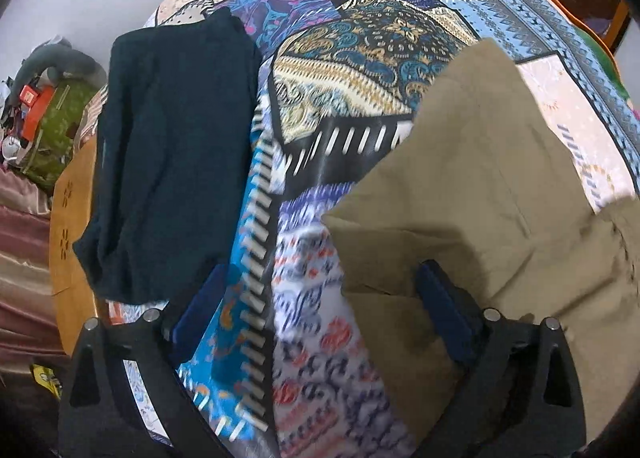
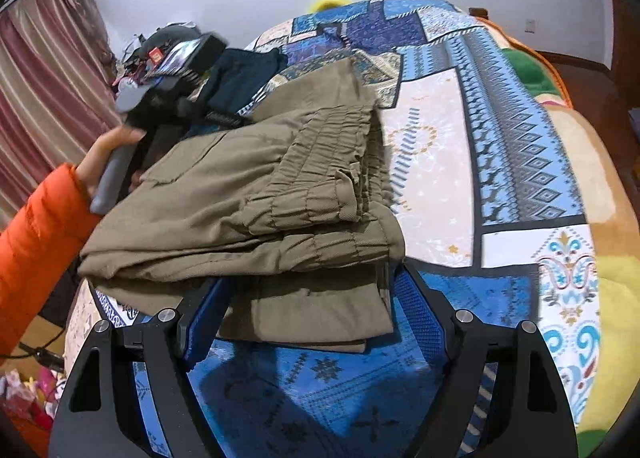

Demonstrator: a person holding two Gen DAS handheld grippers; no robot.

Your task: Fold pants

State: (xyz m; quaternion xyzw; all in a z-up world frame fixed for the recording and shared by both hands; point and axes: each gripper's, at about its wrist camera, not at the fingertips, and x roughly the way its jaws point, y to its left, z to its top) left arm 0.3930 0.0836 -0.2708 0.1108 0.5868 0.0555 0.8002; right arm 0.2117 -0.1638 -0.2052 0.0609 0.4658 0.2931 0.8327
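Dark garment [image 1: 168, 154]: folded on the bed's patchwork cover [image 1: 360, 70], left of your work; keep clear of it.
Left tool [image 1: 320, 290]: your jaws stand wide with nothing between them, one finger over the khaki pants' [image 1: 480, 178] edge.
Khaki pants: folded into a thick stack mid-bed.
Right tool [image 2: 308, 310]: jaws apart, straddling the stack's near corner, not pressing.
Risk: grab only the top layer and your stack may slide open.
Containers: none seen.
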